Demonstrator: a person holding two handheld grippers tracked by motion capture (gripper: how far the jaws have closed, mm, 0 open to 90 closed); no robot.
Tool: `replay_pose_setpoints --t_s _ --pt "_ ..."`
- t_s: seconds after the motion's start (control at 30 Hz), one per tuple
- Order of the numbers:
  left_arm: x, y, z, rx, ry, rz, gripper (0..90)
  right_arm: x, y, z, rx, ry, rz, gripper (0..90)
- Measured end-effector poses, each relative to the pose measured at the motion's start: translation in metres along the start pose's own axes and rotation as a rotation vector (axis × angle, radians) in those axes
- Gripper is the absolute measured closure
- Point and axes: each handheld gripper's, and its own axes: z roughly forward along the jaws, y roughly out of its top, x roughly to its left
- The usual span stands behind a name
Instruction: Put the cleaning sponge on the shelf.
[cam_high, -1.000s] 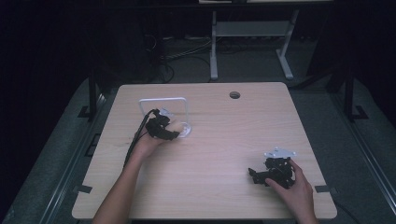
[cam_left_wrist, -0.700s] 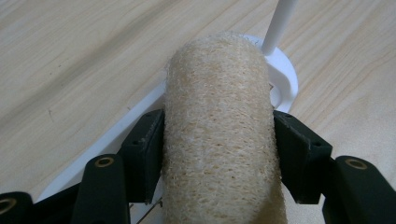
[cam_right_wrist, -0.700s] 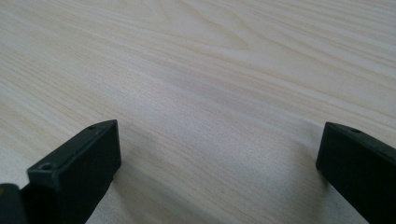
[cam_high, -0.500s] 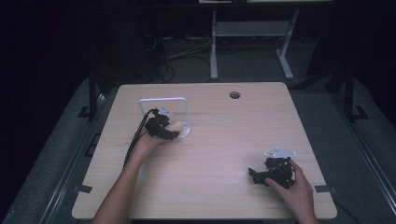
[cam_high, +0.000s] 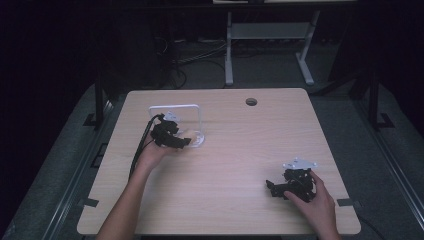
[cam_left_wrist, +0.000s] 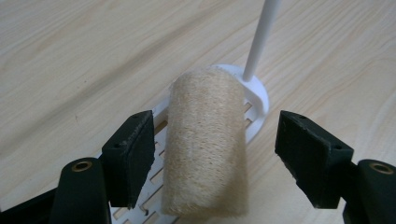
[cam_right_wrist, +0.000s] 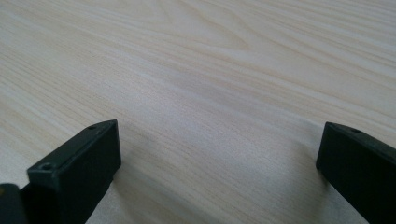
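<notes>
Loofah roll (cam_left_wrist: 205, 144) sits on white rack (cam_left_wrist: 254, 88) near surface's far-left corner; left gripper (cam_left_wrist: 215, 154) jaws just spread, releasing it. Right gripper (cam_right_wrist: 219, 163) jaws spread, idle. Placement looks done.

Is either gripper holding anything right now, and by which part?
Nothing is held. The left gripper has just opened, pads clear of the loofah roll lying on the white rack. The right gripper is open.

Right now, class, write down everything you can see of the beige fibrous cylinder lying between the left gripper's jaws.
The beige fibrous cylinder looks like a rough, loofah-like roll with a fuzzy woven surface. It lies on its side on the slotted base of the white plastic stand, its far end near the stand's thin white upright rod. The left gripper straddles it with jaws that have just been opening; gaps show on both sides, so neither pad touches it.
</notes>
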Motion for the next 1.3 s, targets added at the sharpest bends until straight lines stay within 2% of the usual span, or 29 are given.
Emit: replay_pose_setpoints --t_s 0.07,0.2,0.23,0.4,0.43,0.5,0.57,0.63,0.67,0.7,0.73,0.87,0.9,1.13,1.3 --pt "-0.003 -0.001 -0.009 -0.040 0.005 0.003 33.3 0.000 0.000 0.000 0.000 0.000 0.000 0.0" --pt "-0.008 -0.002 -0.015 -0.056 0.008 0.011 37.4 0.000 0.000 0.000 0.000 0.000 0.000 0.0" --pt "-0.012 -0.005 -0.020 -0.073 0.007 0.014 43.4 0.000 0.000 0.000 0.000 0.000 0.000 0.0" --pt "-0.015 -0.007 -0.028 -0.088 0.011 0.008 53.1 0.000 0.000 0.000 0.000 0.000 0.000 0.0" --pt "-0.016 -0.008 -0.033 -0.097 -0.004 -0.007 58.7 0.000 0.000 0.000 0.000 0.000 0.000 0.0" --pt "-0.017 -0.009 -0.035 -0.092 -0.013 -0.005 66.6 0.000 0.000 0.000 0.000 0.000 0.000 0.0" --pt "-0.018 -0.010 -0.038 -0.084 -0.029 -0.003 70.1 0.000 0.000 0.000 0.000 0.000 0.000 0.0" --pt "-0.020 -0.012 -0.040 -0.081 -0.048 -0.003 78.8 0.000 0.000 0.000 0.000 0.000 0.000 0.0" --pt "-0.021 -0.013 -0.041 -0.076 -0.063 0.003 86.1 0.000 0.000 0.000 0.000 0.000 0.001 0.0" --pt "-0.021 -0.013 -0.041 -0.076 -0.063 0.003 88.5 0.000 0.000 0.000 0.000 0.000 0.001 0.0" --pt "-0.021 -0.015 -0.040 -0.060 -0.088 0.000 89.8 0.000 0.000 0.000 0.000 0.000 0.001 0.0" --pt "-0.022 -0.020 -0.036 -0.041 -0.120 -0.008 90.0 0.000 0.000 0.000 0.000 0.000 0.000 0.0" --pt "-0.022 -0.022 -0.032 -0.022 -0.127 -0.006 90.0 0.000 0.000 0.000 0.000 0.000 0.000 0.0" --pt "-0.023 -0.029 -0.014 0.030 -0.148 0.002 90.0 0.000 0.000 0.000 0.000 0.000 0.001 0.0" --pt "-0.024 -0.031 -0.008 0.059 -0.146 -0.004 90.0 0.000 0.000 0.000 0.000 0.000 0.001 0.0"
